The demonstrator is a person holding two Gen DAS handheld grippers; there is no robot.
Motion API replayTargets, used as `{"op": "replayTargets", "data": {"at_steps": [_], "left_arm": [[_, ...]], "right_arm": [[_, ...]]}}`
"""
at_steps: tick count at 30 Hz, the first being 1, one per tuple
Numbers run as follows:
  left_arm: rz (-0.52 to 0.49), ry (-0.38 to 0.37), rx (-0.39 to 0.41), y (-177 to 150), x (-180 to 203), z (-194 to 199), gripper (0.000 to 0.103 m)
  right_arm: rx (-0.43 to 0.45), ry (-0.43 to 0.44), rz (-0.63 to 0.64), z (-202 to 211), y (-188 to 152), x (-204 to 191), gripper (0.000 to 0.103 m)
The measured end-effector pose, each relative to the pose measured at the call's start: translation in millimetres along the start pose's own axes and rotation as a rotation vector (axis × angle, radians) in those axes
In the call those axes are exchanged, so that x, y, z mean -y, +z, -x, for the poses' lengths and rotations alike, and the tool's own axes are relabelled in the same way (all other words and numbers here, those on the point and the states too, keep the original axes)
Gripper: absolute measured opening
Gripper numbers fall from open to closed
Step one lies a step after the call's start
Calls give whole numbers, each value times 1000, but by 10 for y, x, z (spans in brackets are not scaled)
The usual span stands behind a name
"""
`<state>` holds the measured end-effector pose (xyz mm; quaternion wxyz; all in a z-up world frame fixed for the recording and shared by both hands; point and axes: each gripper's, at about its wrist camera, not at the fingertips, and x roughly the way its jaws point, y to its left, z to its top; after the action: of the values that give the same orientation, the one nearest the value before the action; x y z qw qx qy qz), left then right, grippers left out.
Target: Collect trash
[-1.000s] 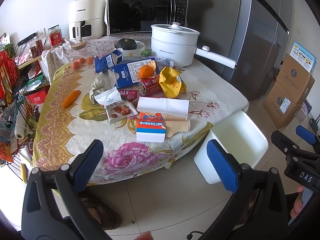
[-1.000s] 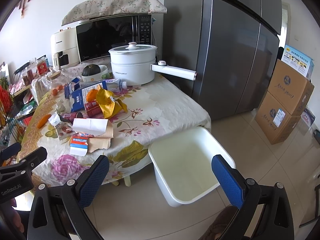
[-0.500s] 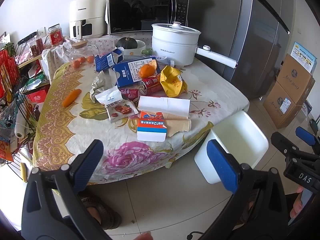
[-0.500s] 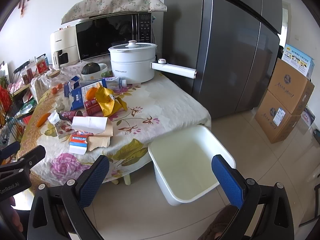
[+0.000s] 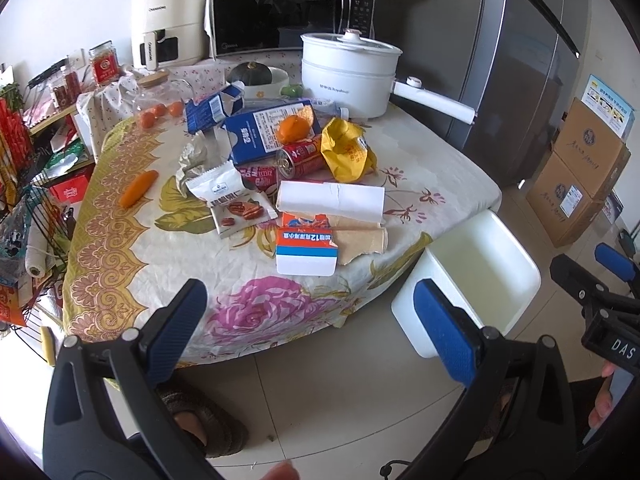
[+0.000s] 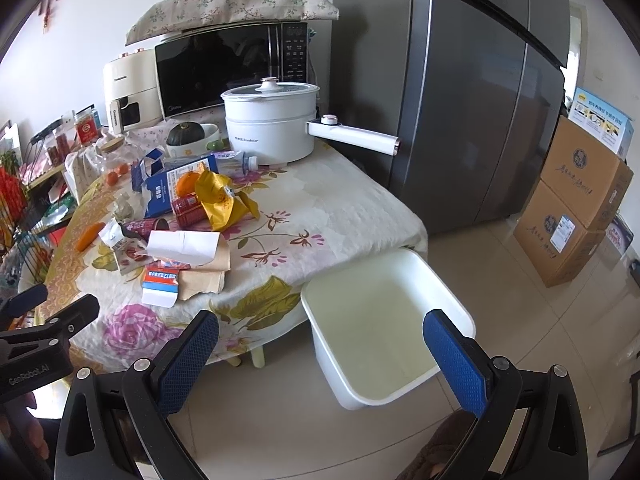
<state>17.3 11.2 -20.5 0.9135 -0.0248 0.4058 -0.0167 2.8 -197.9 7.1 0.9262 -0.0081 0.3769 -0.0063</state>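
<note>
- My left gripper [image 5: 310, 320] is held off the near edge of the table [image 5: 448, 168], fingers spread wide apart, nothing between them.
- My right gripper [image 6: 320, 354] is likewise spread wide and empty, held over the floor in front of the white bin [image 6: 404, 394].
- The bin stands on the tiled floor just beside the table's right corner, and its visible interior holds nothing.
- Trash lies clustered at mid-table on the floral cloth: a small orange-and-blue carton [image 5: 306, 250] nearest me, lying on torn brown paper [image 5: 362, 240].
- Behind it: a folded white sheet [image 5: 332, 198], a nut snack packet [image 5: 228, 204], a red can [image 5: 300, 156] on its side, a crumpled yellow bag [image 5: 346, 150].
- Farther back: a large blue milk carton [image 5: 260, 134] with an orange [image 5: 294, 128] on it, and a smaller blue carton [image 5: 214, 106].
- A carrot [image 5: 138, 188] lies apart to the left.
- A white electric pot [image 5: 348, 72] stands at the back of the table.
</note>
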Motion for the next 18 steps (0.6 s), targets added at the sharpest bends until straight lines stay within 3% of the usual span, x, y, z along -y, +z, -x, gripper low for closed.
{"op": "replayTargets", "data": {"at_steps": [5,13,18], "left_arm": [[35,-70,-72,81,-195,-142,103],[-21,31,-155,274,-595,-378,103],[23,23,-182,388,-955,-602,103]], "right_arm": [[-45,41,7,-123,143,-3,103],[-151,137,84,-515,394,-172,103],[-245,246,152,-889,575,-406,103]]}}
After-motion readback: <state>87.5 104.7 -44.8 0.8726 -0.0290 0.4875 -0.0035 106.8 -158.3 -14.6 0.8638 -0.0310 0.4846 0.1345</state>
